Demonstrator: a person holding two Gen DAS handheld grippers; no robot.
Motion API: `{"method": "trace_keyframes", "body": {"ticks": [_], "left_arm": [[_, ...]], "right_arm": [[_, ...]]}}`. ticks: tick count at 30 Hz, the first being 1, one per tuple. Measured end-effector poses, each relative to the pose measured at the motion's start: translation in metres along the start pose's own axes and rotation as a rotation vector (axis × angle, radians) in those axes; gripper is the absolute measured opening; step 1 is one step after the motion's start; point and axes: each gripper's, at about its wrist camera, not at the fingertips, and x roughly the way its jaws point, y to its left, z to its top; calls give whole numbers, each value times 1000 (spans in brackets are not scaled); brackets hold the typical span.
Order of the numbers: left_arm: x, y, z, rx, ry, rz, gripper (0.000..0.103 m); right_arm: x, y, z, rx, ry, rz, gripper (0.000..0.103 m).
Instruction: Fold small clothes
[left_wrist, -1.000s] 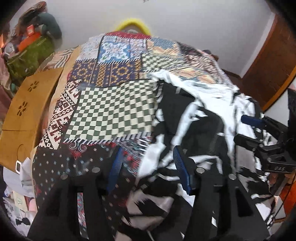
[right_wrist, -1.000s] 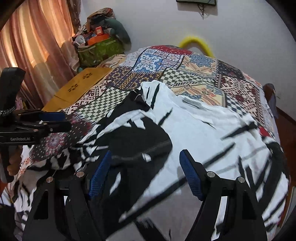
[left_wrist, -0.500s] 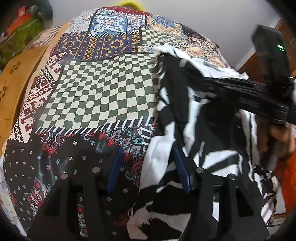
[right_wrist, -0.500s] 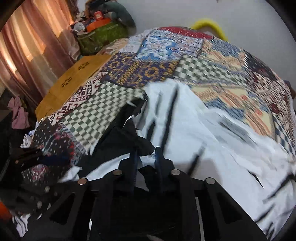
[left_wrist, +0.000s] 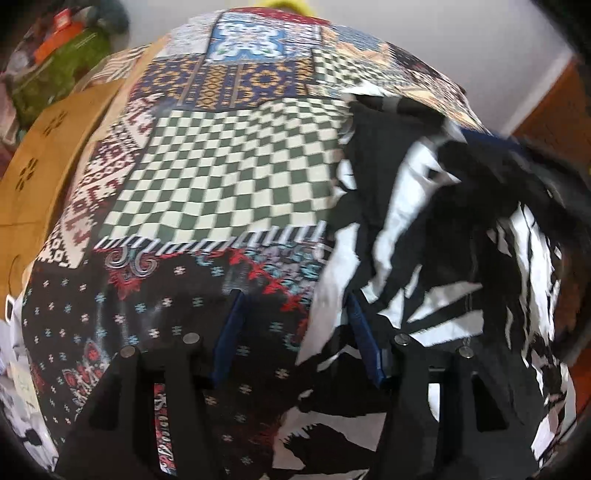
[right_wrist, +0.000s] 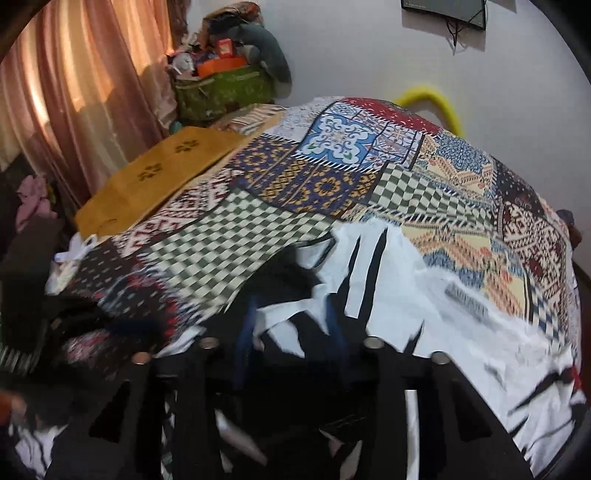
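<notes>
A black-and-white patterned garment (left_wrist: 424, 229) lies rumpled on the right part of a patchwork bedspread (left_wrist: 229, 177), its left edge bunched up against the green-and-cream checkered patch. In the right wrist view the same garment (right_wrist: 424, 317) spreads white with black streaks across the near right of the bedspread (right_wrist: 332, 192), with a darker folded mass at its near left.

The left gripper (left_wrist: 295, 332) hovers low over the garment's left edge with its blue-padded jaws spread; the white edge of the cloth lies between them, against the right pad, and nothing is pinched. The right gripper (right_wrist: 291, 339) has its jaws moderately apart, with black and white folds of the garment lying between the fingers; the frame is blurred, so whether the pads grip the cloth cannot be told.

Left of the bed stands a yellow-brown wooden board (right_wrist: 159, 181) with flower-shaped cut-outs. Beyond it sits a green bag (right_wrist: 225, 88) piled with clutter, beside pink curtains (right_wrist: 74, 92). A yellow curved tube (right_wrist: 439, 99) shows behind the bed against the white wall.
</notes>
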Motion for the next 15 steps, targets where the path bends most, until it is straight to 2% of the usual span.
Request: {"method": "trace_keyframes", "body": {"ticks": [6, 8, 10, 13, 15], "left_arm": [[-2, -1, -7, 35, -10, 87, 63], [-3, 0, -8, 46, -14, 103, 67], [-2, 5, -8, 46, -15, 116, 71], [-2, 14, -6, 8, -5, 113, 72], [-7, 17, -4, -11, -8, 139, 72]], "right_arm": [[23, -8, -32, -28, 99, -36, 41], [20, -13, -34, -34, 67, -45, 40], [15, -20, -32, -29, 56, -108, 41], [9, -33, -31, -24, 58, -148, 42], [1, -44, -34, -6, 60, -183, 42]]}}
